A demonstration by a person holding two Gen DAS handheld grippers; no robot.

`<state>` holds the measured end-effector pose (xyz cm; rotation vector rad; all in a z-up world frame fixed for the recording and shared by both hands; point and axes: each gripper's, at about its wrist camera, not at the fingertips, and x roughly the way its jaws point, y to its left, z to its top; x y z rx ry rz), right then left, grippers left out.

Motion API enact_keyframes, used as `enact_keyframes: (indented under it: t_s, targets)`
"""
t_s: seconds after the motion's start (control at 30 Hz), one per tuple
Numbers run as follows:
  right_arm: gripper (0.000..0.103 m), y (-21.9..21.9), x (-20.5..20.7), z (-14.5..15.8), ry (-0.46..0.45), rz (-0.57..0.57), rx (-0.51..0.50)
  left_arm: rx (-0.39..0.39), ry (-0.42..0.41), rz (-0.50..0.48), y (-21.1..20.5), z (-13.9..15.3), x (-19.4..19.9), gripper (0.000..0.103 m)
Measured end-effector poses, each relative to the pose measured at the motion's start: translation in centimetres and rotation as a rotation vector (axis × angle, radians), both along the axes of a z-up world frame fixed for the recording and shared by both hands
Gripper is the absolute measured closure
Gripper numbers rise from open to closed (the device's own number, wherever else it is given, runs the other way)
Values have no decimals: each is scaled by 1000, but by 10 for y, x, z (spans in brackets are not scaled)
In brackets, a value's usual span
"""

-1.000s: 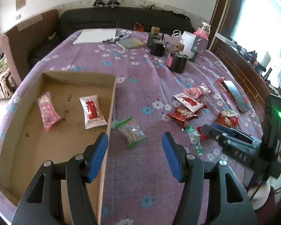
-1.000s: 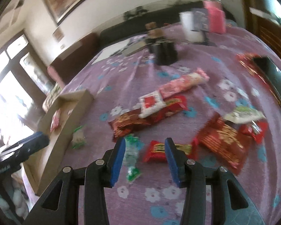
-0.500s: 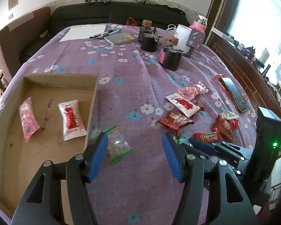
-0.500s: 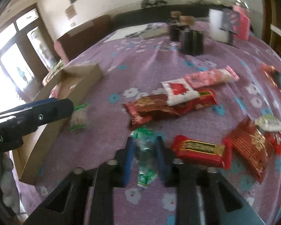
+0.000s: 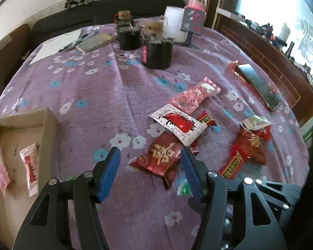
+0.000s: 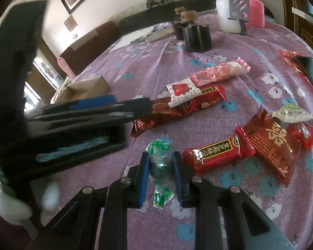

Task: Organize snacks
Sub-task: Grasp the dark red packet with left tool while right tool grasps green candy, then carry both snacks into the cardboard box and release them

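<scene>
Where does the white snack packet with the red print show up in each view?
Left wrist: white packet sits right of centre, beyond the open left gripper, overlapping a pink packet.
Right wrist: white packet sits above centre, far beyond the right gripper.
Shared landmark: the black canister behind it.

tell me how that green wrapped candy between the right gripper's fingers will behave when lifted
The green candy looks small, so probably light. Its twisted cellophane ends will likely flop and crinkle. The glossy wrapper may be slippery, so the right gripper could lose it unless it squeezes the firmer middle.
</scene>
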<state>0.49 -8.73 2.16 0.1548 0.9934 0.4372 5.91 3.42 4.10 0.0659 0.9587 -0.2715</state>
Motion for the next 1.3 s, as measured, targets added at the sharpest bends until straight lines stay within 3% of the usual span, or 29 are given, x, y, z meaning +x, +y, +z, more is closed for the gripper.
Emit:
enact_keyframes:
  t_s: [0.13,0.43,0.5,0.7,0.83,0.9,0.97,1.07,1.17,1.3]
  targets:
    - [80,-1,1,0,8,3,9,-40,36,-13,-5,-9,8,44]
    - [80,0,2,-1,10,4,10,0,14,-60,-20,-20,2,46]
    - [80,1,2,-1,7,5,6,-6,9,-48,-17,-18,1,69]
    - [80,3,1,0,-21,-2,-17,-92,30,33,13,-9,-5,75]
    - [80,-6,1,5,-35,-10,53,-156,24,49,32,3,-23,77]
    - [80,-10,0,9,-57,-18,74,-193,15,52,44,11,-35,86]
    - [80,-11,0,10,-67,-26,77,-227,1,55,55,19,-49,88]
    - [80,-13,0,9,-71,-43,72,-240,-8,35,64,28,-62,88]
    - [80,-15,2,7,-61,-58,77,-191,-5,22,61,24,-68,85]
    - [80,-17,2,5,-57,-73,68,-120,-35,20,47,16,-72,46]
